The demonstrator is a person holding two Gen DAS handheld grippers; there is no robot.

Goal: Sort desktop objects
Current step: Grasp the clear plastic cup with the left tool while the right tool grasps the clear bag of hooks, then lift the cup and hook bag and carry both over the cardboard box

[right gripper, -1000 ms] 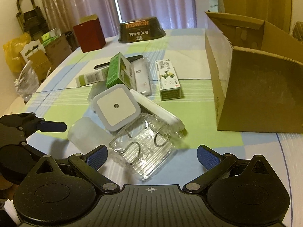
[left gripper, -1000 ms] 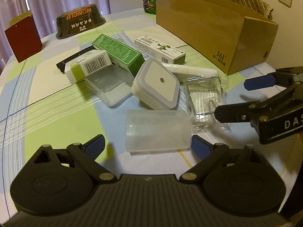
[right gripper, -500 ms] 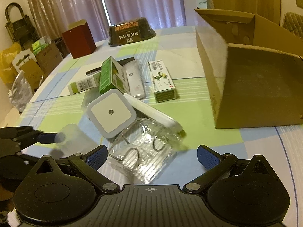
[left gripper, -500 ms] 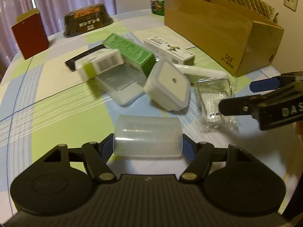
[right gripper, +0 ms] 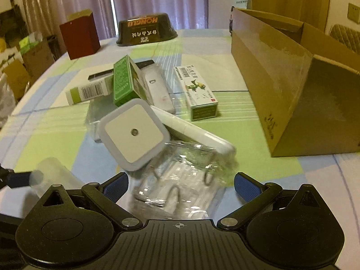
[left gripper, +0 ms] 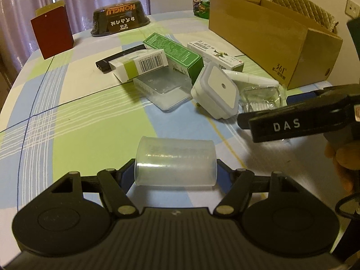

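Note:
My left gripper (left gripper: 175, 174) is shut on a frosted plastic cup (left gripper: 175, 162) lying sideways and lifted above the tablecloth; the same cup (right gripper: 52, 177) shows blurred at the lower left of the right wrist view. My right gripper (right gripper: 181, 185) stands open over a clear plastic pack of hooks (right gripper: 180, 180). A white square night light (right gripper: 133, 132) leans just beyond it, against a white bar-shaped device (right gripper: 195, 132). Behind lie a green carton (left gripper: 173, 54), a barcode box (left gripper: 141, 64), a clear tray (left gripper: 164, 87) and a white-green medicine box (right gripper: 195, 92).
An open cardboard box (right gripper: 292, 85) stands at the right of the table. A dark bowl-shaped package (left gripper: 119, 20) and a red paper bag (left gripper: 52, 36) sit at the far side. A black flat device (left gripper: 117, 57) lies behind the barcode box. Bags and cartons (right gripper: 20, 60) crowd the floor left.
My left gripper closed on the frosted cup and raised it off the cloth. My right gripper moved forward over the clear hook pack, staying open.

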